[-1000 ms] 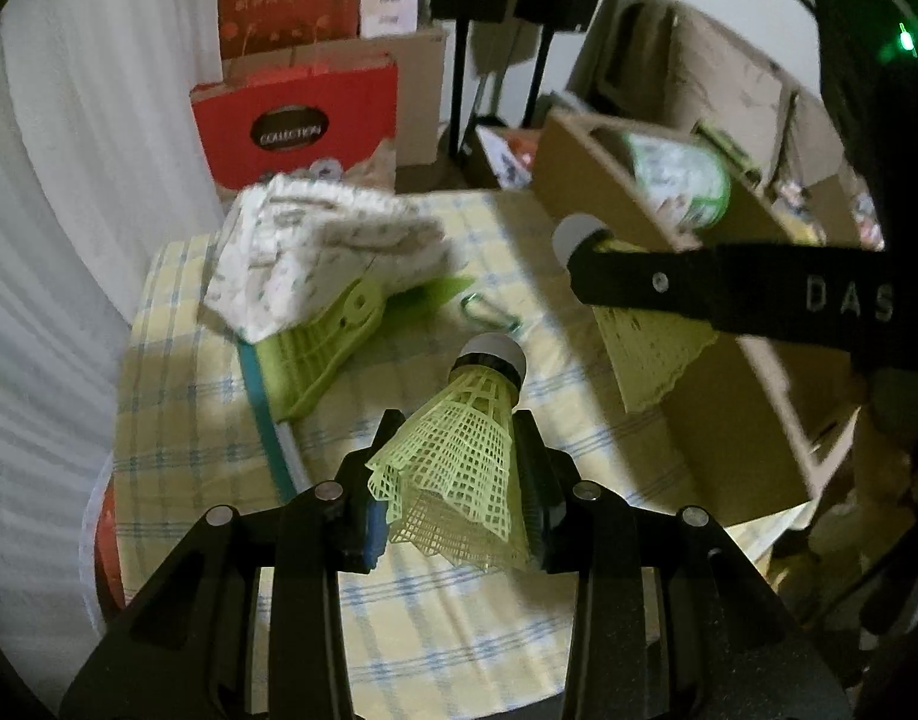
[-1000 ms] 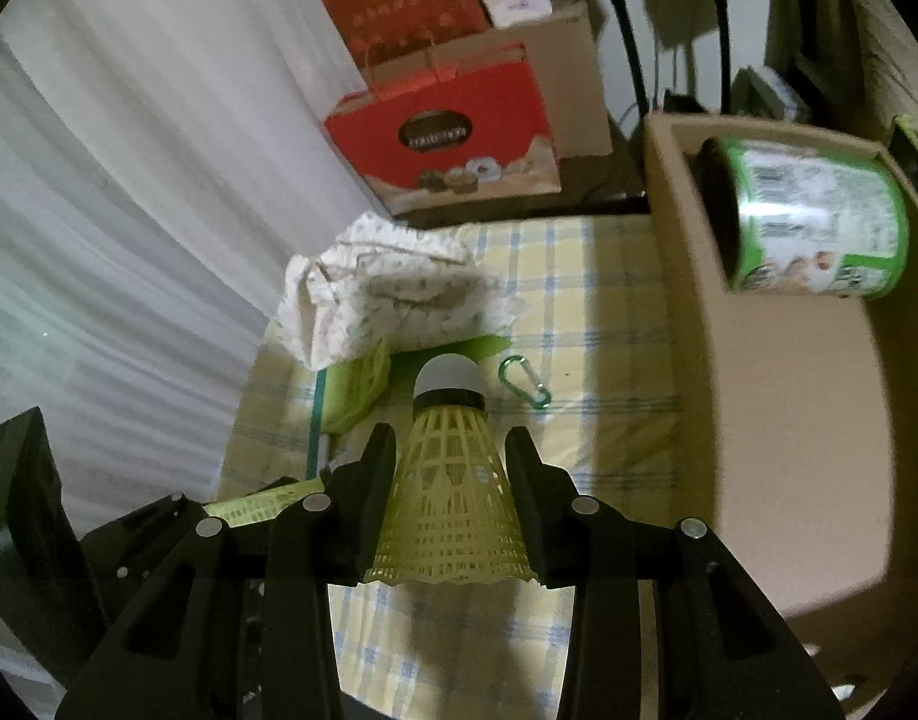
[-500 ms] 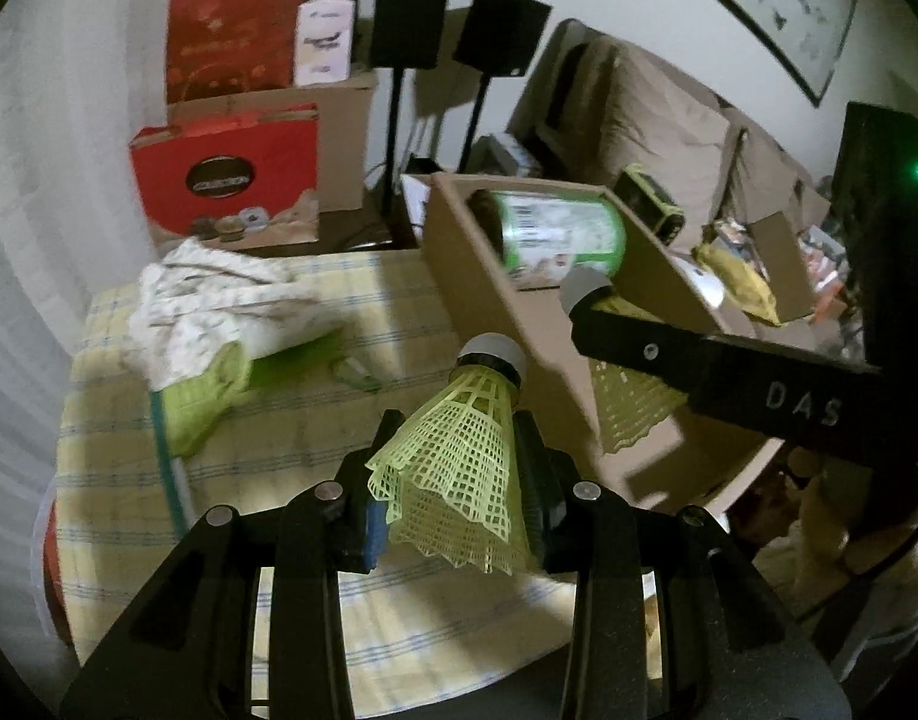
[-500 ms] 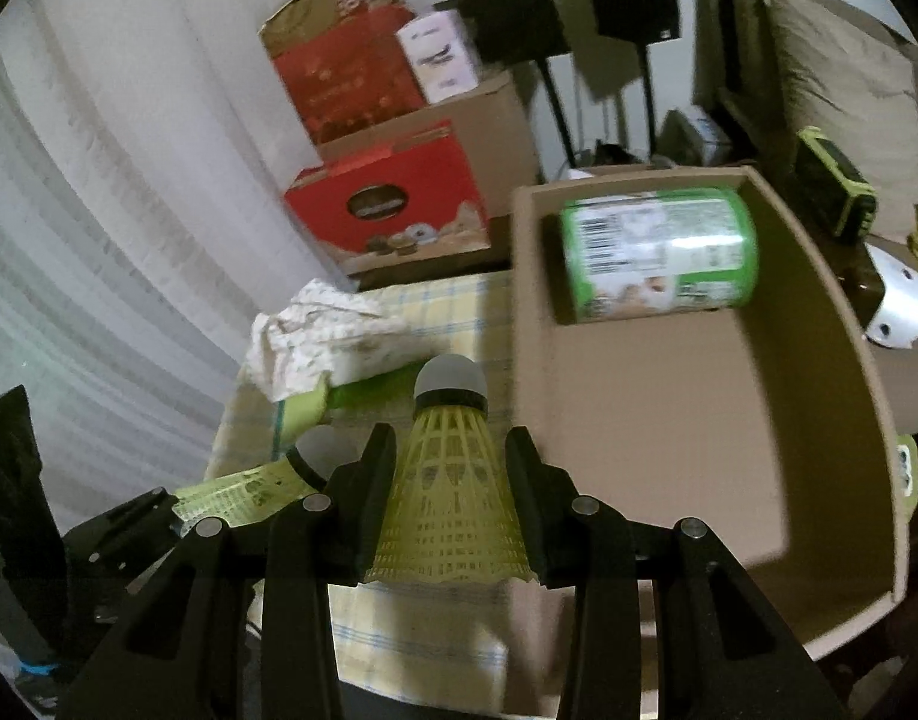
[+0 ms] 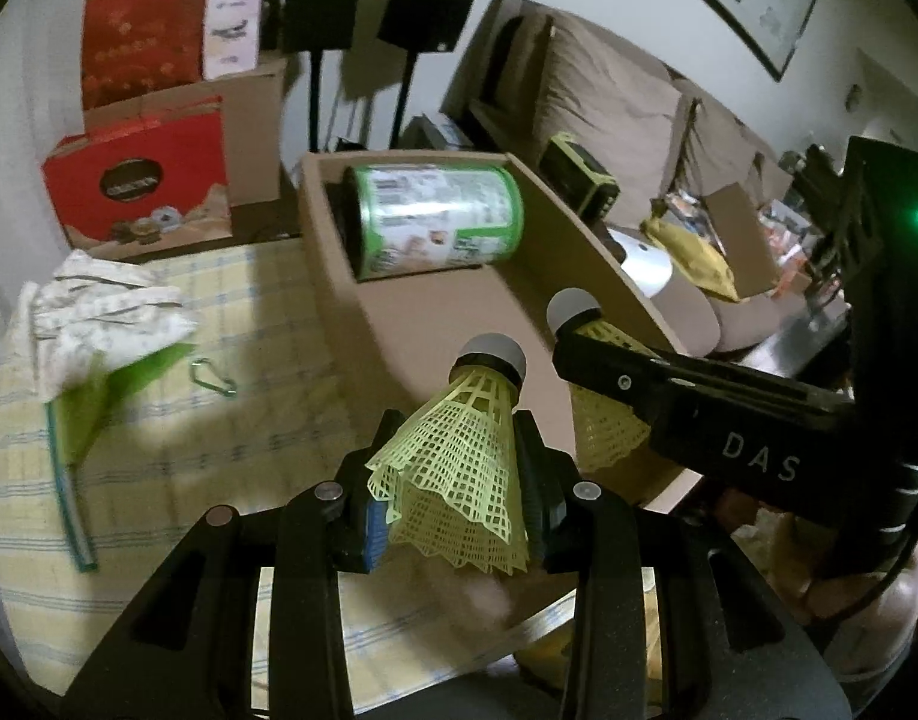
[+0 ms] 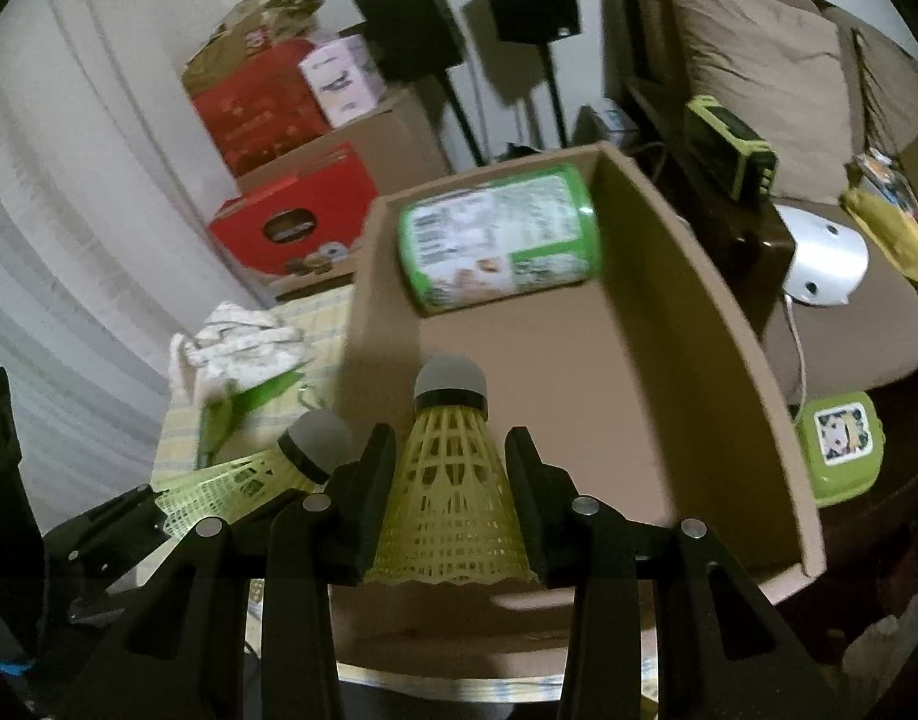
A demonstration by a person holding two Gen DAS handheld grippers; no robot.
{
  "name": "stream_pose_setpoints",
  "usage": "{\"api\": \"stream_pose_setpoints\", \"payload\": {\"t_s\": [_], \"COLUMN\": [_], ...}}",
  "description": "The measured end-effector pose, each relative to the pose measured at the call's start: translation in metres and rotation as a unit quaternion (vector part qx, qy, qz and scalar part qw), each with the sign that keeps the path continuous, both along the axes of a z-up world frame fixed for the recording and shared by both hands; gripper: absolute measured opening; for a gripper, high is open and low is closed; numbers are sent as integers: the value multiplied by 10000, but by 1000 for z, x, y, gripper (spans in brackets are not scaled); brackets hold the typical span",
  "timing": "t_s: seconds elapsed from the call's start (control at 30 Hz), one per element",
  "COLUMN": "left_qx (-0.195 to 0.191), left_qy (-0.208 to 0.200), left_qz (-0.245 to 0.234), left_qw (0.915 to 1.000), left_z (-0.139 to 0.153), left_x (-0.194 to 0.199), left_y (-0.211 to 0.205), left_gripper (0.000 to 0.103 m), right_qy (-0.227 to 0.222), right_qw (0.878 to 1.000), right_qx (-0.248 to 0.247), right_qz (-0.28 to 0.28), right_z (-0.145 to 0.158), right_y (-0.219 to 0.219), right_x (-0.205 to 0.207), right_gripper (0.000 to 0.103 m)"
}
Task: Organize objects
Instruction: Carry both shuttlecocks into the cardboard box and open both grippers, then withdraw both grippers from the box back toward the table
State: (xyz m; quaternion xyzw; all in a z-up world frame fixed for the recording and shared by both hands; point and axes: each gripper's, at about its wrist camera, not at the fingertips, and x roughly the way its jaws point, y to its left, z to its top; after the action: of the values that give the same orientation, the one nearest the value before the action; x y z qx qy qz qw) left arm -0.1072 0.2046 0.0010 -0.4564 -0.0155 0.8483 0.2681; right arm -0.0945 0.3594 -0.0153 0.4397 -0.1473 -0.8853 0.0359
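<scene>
Checked tablecloth (image 5: 159, 468) left of tools, bare patch beside carabiner (image 5: 213, 377). Left gripper (image 5: 459, 468) clamped on green shuttlecock (image 5: 459, 480). Right gripper (image 6: 450, 468) clamped on yellow shuttlecock (image 6: 450, 504), over near rim of cardboard box (image 6: 723, 324). Box floor bare ahead; can (image 6: 498, 237) against far wall.

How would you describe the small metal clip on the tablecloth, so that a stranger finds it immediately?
Start at the cardboard box holding the green can. On the checked tablecloth beside it, below the crumpled patterned cloth, lies a carabiner clip. It is the only small metal loop there.
</scene>
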Motion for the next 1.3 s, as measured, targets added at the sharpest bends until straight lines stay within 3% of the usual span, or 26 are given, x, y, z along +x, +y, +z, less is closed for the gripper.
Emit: {"api": "stream_pose_setpoints", "payload": {"t_s": [0.3, 0.43, 0.5, 0.67, 0.8, 1.0, 1.23, 1.3], "left_qx": [-55, -97, -71, 27, 172, 243, 0, -124], "left_qy": [-127, -139, -128, -141, -106, -85, 115, 284], "left_qz": [-127, -81, -105, -109, -55, 17, 200, 256], "left_qw": [9998, 9998, 9998, 9998, 9998, 9997, 9997, 9992], "left_z": [-21, -27, -28, -24, -18, -9, -1, 2], "left_x": [-1, -2, -3, -2, -2, -3, 0, 3], "left_y": [31, 34, 34, 28, 19, 5, -22, -31], "left_gripper": [36, 43, 52, 57, 69, 69, 71, 79], "right_qy": [-112, -182, -213, -309, -240, -12, 143, 166], "right_qw": [9993, 9988, 9984, 9968, 9970, 9980, 9987, 9988], "right_qx": [-161, -218, -227, -334, -308, -152, 85, 143], "right_qz": [-317, -410, -462, -655, -661, -621, -474, -428], "right_z": [-22, -32, -37, -46, -41, -24, -8, -5], "right_y": [33, 41, 44, 55, 55, 50, 31, 24], "right_x": [4, 4, 4, 6, 10, 16, 21, 22], "right_gripper": [40, 43, 44, 52, 52, 52, 58, 59]}}
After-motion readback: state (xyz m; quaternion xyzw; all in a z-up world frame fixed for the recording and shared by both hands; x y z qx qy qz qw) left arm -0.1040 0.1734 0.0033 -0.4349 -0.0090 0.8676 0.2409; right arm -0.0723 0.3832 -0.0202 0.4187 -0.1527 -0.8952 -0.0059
